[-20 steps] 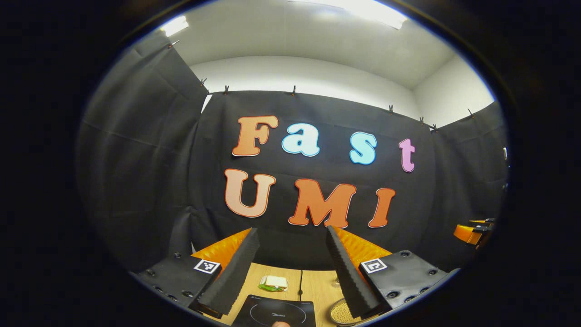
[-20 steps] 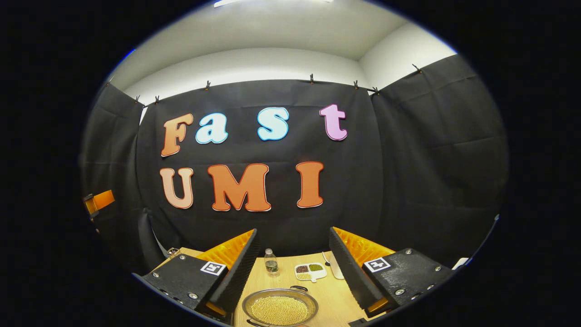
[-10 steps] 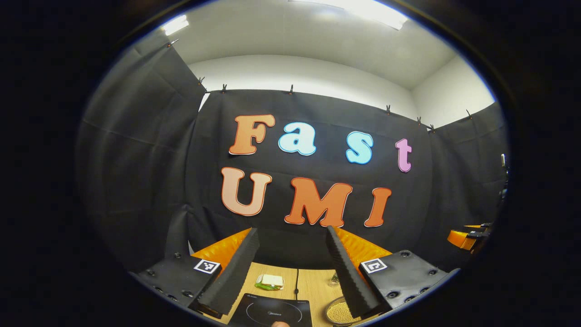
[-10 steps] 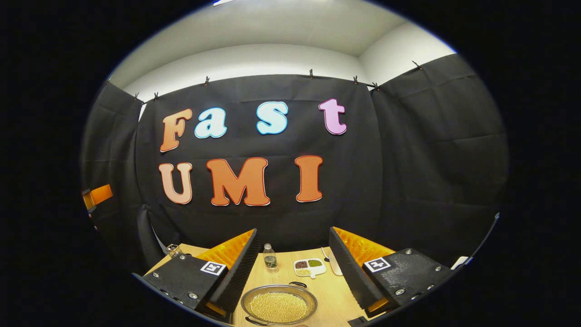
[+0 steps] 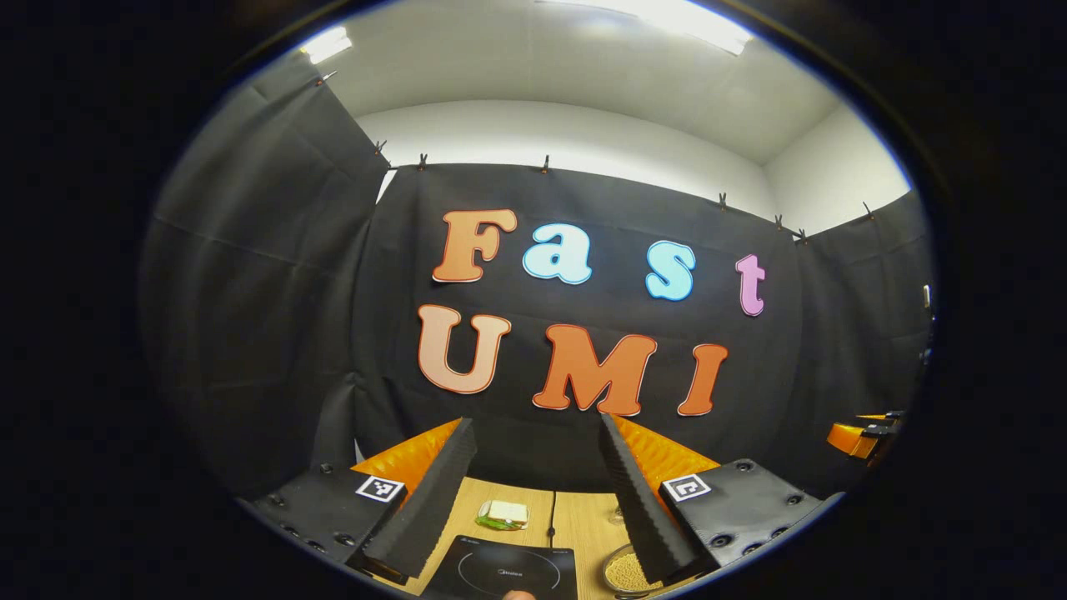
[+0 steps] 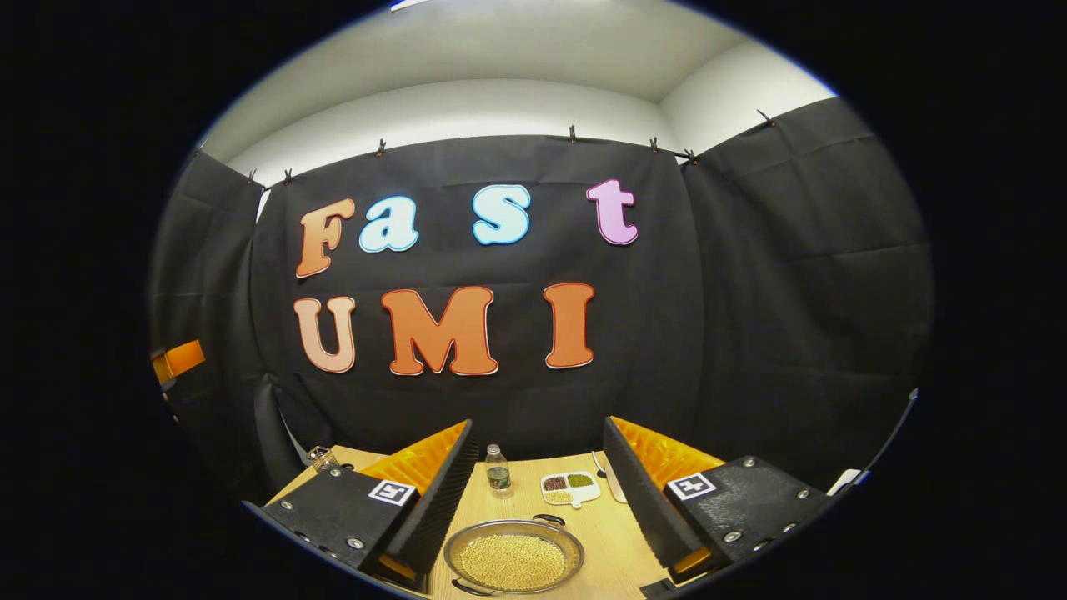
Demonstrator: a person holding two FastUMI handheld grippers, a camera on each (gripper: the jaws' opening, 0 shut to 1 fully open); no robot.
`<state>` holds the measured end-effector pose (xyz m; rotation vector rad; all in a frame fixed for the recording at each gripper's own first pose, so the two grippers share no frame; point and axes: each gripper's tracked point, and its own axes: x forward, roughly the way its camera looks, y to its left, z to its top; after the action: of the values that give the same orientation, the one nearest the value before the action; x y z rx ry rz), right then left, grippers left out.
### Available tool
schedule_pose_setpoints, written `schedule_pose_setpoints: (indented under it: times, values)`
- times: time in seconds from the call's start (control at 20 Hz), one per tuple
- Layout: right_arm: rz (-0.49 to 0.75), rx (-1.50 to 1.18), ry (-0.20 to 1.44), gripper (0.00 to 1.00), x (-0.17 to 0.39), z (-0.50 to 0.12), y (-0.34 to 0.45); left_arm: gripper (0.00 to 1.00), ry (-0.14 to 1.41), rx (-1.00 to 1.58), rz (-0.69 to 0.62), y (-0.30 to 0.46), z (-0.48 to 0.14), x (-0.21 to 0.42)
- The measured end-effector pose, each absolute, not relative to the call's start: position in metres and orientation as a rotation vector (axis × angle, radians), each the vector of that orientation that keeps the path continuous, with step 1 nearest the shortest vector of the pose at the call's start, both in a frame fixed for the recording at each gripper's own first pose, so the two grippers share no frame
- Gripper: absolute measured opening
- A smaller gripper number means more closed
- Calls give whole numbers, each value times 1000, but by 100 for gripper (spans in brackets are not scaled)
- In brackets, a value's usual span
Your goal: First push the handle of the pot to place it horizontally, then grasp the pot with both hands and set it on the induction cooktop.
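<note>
In the right gripper view, the pot (image 6: pixel 513 557) sits on the wooden table (image 6: pixel 600 533) at the bottom centre of the frame, low between the fingers of the right gripper (image 6: pixel 533 487), whose jaws stand wide apart with nothing between them. The pot is a shallow metal pan filled with small yellow grains; one dark handle (image 6: pixel 548 520) shows at its far rim, a second at its near rim is cut off by the frame's lower edge.

In the left gripper view, the left gripper (image 5: pixel 533 492) also holds its jaws wide apart and empty. The induction cooktop (image 5: pixel 504 573) lies at the bottom centre between its fingers, its near edge cut off. Just a sliver of the pot (image 5: pixel 621 571) shows at the lower right, mostly hidden behind the right-hand finger.

Past the pot in the right gripper view stand one small bottle (image 6: pixel 498 471) and one white divided dish (image 6: pixel 569 488) with three fillings; a pale utensil beside it is partly hidden by a finger. Past the cooktop in the left gripper view lies one small white-and-green item (image 5: pixel 504 515), too small to identify.
</note>
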<state>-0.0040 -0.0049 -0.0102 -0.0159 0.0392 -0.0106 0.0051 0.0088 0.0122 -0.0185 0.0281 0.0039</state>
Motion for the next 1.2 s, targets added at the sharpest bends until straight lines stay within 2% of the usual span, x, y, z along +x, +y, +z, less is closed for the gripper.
schedule_pose_setpoints:
  times: [0.05,0.1,0.25,0.4,0.45,0.55,0.65,0.85,1.2]
  values:
    - [-4,-16,45,90,-4,-13,-4,98,29,-19,5,10,12,5]
    - [0,-18,49,92,-4,-14,-2,98,31,-19,4,9,11,5]
    - [20,-26,59,63,-4,-19,3,97,38,-15,0,9,9,4]
    - [37,-13,65,48,-5,-24,6,97,40,-12,-2,8,8,4]
    - [37,-5,73,34,-3,-30,6,97,41,-11,-2,8,8,4]
    - [35,2,107,21,0,-44,7,97,47,-14,-5,7,6,5]
    - [37,4,145,13,0,-60,8,97,53,-15,-11,4,5,5]
    - [50,32,215,0,-1,-94,13,97,56,-17,-23,0,3,4]
    - [49,1,329,0,-8,-153,10,97,76,-23,-13,4,-4,4]
